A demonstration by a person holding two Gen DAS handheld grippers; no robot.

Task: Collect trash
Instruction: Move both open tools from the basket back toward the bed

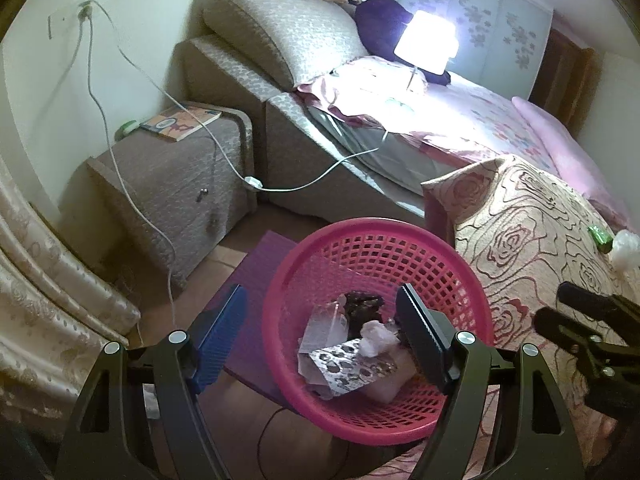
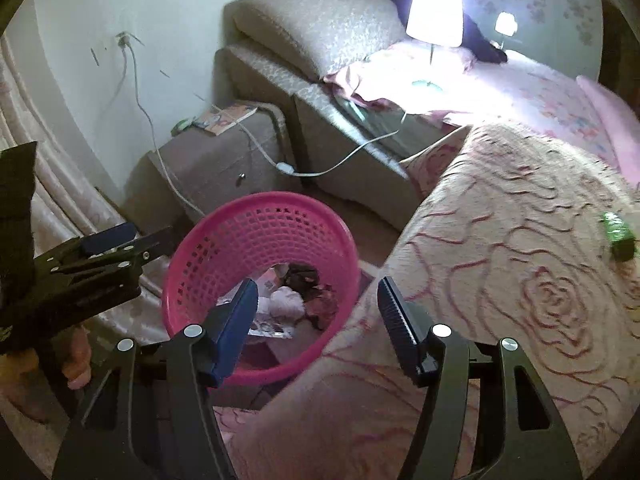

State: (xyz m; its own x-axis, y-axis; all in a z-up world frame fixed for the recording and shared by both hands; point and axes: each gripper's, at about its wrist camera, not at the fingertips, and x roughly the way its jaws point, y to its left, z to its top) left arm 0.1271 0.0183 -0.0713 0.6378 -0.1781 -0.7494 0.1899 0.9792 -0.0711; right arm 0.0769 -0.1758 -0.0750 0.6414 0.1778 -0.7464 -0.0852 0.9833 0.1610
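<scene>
Dim room, glaring bedside lamp washing out bedding, dark fisheye corners, right-wrist view motion-blurred

A pale plastered wall is seen with a socket and white cables hanging from it. A beige patterned upholstered nightstand is placed beside a bed with a padded beige headboard. A lit white-shaded table lamp is stood on the pink bedding. Cream curtains are hung at left.

At upper right of my view a lit table lamp stands on the pink bedsheet; at left, a book (cover up) lies on the nightstand, white cable trailing across.
</scene>
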